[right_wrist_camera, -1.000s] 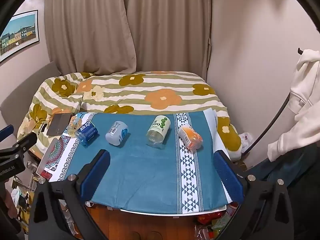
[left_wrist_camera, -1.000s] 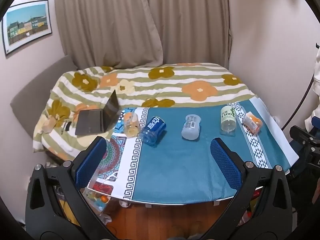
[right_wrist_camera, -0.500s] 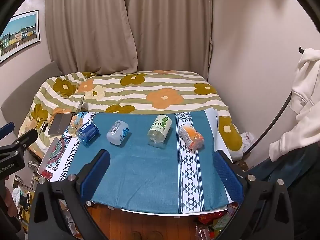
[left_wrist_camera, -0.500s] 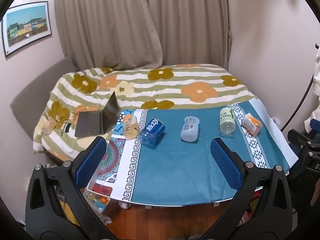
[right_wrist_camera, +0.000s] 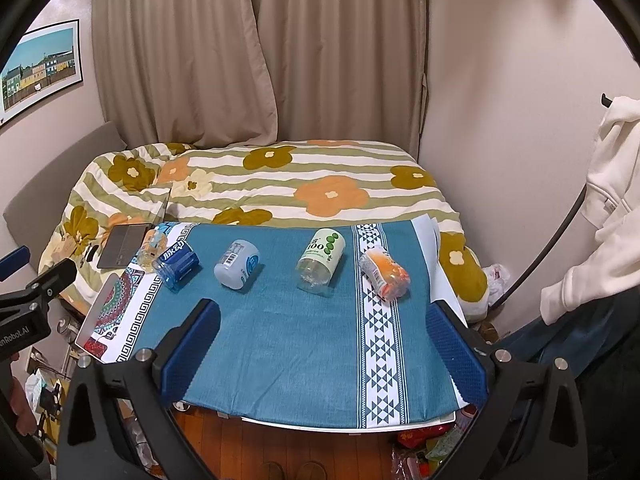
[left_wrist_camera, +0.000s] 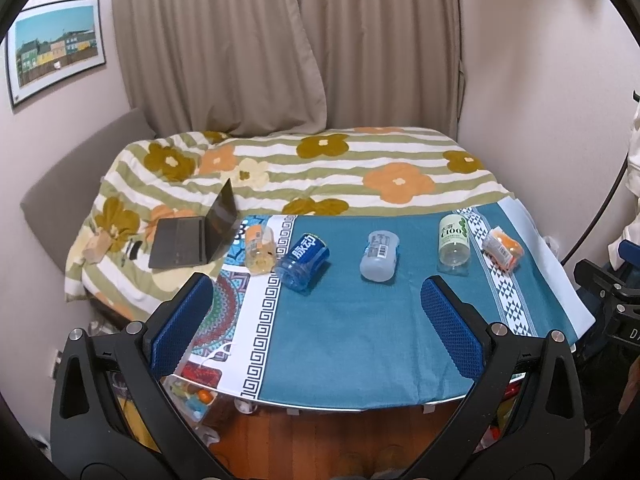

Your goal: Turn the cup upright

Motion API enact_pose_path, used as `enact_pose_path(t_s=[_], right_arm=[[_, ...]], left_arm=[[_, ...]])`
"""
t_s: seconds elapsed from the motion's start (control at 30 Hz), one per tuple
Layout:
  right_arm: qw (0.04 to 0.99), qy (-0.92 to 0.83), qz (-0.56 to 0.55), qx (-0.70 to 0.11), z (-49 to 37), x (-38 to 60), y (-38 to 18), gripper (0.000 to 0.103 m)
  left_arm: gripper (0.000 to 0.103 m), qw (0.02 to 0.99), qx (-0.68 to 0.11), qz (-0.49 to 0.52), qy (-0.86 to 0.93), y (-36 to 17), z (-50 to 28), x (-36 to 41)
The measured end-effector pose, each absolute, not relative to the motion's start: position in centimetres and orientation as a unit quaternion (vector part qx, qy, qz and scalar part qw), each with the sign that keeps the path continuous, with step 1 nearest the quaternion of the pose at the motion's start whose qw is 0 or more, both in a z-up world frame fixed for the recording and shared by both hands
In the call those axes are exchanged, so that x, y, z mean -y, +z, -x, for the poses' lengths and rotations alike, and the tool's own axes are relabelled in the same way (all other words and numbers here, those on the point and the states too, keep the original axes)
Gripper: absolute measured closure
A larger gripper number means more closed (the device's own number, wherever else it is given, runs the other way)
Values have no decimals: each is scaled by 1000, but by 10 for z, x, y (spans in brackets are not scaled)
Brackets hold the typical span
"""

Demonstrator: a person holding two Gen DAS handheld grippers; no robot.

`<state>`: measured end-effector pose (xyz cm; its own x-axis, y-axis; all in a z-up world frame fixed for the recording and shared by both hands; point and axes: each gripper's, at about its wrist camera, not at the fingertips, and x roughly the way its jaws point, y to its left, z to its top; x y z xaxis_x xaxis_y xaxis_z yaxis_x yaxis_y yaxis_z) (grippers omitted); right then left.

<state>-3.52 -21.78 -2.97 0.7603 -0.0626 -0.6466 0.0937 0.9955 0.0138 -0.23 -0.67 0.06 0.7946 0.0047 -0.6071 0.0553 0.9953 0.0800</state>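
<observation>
Five cut-bottle cups are lying on their sides in a row on the teal-clothed worktop (left_wrist_camera: 344, 332): yellow-tinted cup (left_wrist_camera: 259, 249), blue cup (left_wrist_camera: 305, 257), grey cup (left_wrist_camera: 380, 255), green-labelled cup (left_wrist_camera: 453, 239), orange cup (left_wrist_camera: 502, 249). Left gripper (left_wrist_camera: 318, 326) and right gripper (right_wrist_camera: 320, 344) are hovering with fingers spread wide, gripping nothing.

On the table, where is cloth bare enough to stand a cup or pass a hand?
The near half of the teal cloth lies bare, from the cup row to the front edge. Small gaps separate the grey cup, green-label cup and orange cup. The left end is crowded: the blue cup and clear orange-label cup sit close together.
</observation>
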Motion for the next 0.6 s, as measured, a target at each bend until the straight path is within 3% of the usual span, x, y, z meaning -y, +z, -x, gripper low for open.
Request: enact_pose_path(t_s=[0.6], right_arm=[[938,-41,-28,-342,33,224,-27,1]], left_arm=[[0,946,-320,-48,-16,1,3,6]])
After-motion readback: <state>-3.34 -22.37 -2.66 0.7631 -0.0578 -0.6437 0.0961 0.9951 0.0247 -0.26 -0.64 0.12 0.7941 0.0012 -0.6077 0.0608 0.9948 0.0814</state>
